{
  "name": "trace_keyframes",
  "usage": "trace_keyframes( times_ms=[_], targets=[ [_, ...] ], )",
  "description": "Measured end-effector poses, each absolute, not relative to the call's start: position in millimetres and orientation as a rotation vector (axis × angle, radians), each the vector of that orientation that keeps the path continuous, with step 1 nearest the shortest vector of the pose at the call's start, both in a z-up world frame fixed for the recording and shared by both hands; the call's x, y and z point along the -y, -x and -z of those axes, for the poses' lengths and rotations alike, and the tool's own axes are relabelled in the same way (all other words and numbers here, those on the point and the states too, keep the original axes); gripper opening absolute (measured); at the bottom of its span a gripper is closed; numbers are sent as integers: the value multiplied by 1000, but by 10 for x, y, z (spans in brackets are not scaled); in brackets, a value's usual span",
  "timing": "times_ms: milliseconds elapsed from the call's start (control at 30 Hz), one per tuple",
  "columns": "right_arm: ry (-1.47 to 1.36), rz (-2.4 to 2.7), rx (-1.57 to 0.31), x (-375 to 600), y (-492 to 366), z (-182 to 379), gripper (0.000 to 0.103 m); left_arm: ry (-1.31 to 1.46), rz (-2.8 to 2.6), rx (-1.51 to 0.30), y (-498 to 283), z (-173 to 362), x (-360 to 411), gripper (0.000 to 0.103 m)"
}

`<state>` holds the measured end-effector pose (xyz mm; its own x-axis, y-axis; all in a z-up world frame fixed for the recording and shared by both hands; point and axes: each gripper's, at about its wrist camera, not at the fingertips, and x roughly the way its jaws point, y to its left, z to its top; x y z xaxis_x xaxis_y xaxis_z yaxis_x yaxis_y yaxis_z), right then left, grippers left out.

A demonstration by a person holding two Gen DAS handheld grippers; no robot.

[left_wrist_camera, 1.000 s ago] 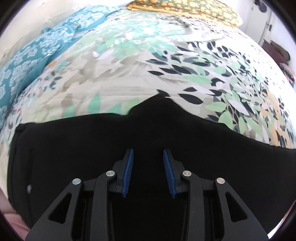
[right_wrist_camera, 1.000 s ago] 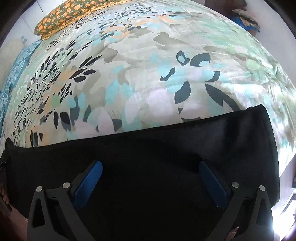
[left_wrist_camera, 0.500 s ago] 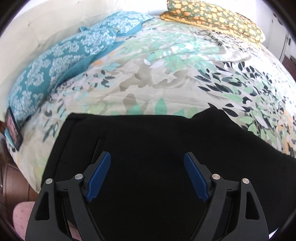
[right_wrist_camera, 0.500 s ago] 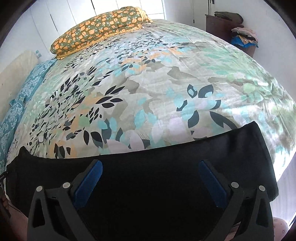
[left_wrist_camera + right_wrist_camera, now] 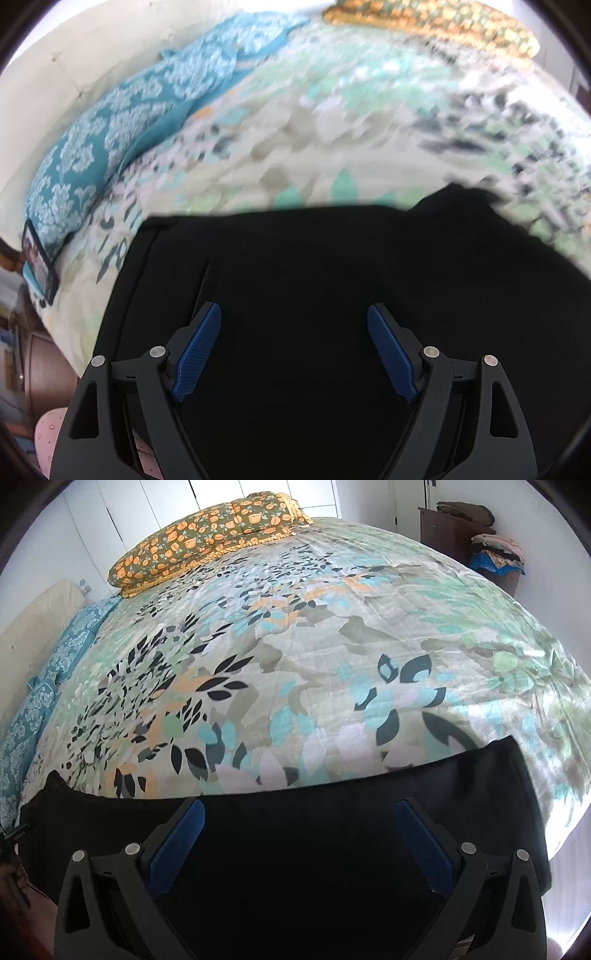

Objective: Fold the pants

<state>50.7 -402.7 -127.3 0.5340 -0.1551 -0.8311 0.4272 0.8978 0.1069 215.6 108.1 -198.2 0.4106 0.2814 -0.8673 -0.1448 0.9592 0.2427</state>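
The black fabric pants [image 5: 332, 295] lie flat along the near edge of the bed, folded lengthwise into one long dark band; the waist end with its seam sits toward the bed's left near corner, and the leg end [image 5: 498, 786] reaches almost to the right near corner. The far edge of the band is fairly straight, save one small peak of cloth that rises near its middle in the left view. Judgement: the lengthwise fold appears done, while the crosswise folds that would shorten the band are still to do. The left gripper [image 5: 294, 354] hangs over the waist portion; its blue ribbed fingers [image 5: 197, 354] stand spread, having just opened, with no cloth between them. The right gripper [image 5: 295, 849] hangs over the leg portion, fingers [image 5: 177, 849] likewise spread wide and empty. The bed carries a floral quilted bedspread [image 5: 295, 646] in green, teal, orange and black, smooth with light creasing. A teal patterned pillow [image 5: 122, 122] lies along the left edge, an orange-flowered olive pillow [image 5: 207, 531] at the far edge. A dark phone-like slab [image 5: 38, 262] leans at the left near corner. Beyond are white walls and a brown cabinet [image 5: 454, 528] bearing stacked cloths.
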Motion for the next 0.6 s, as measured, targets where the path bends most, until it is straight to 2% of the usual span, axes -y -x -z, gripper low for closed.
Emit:
trace_keyframes(
  times_ms=[67, 167, 333, 467, 600],
  targets=[
    [-321, 423, -902, 4404, -386, 1026, 101, -137, -286, -1126, -2182, 2056, -1135, 92],
    [-351, 472, -922, 5005, -175, 822, 101, -125, -297, -1126, -2195, 2043, -1151, 92],
    [-500, 296, -1070, 5595, 109, 1088, 101, -103, -311, -1126, -2172, 2035, -1142, 92],
    [-489, 147, -1198, 5446, 84, 1504, 93, -103, -313, -1122, -2161, 2036, -1138, 92],
    [-422, 116, -1296, 5370, -19, 1794, 79, -105, -306, -1120, -2145, 2031, -1142, 92]
  ],
)
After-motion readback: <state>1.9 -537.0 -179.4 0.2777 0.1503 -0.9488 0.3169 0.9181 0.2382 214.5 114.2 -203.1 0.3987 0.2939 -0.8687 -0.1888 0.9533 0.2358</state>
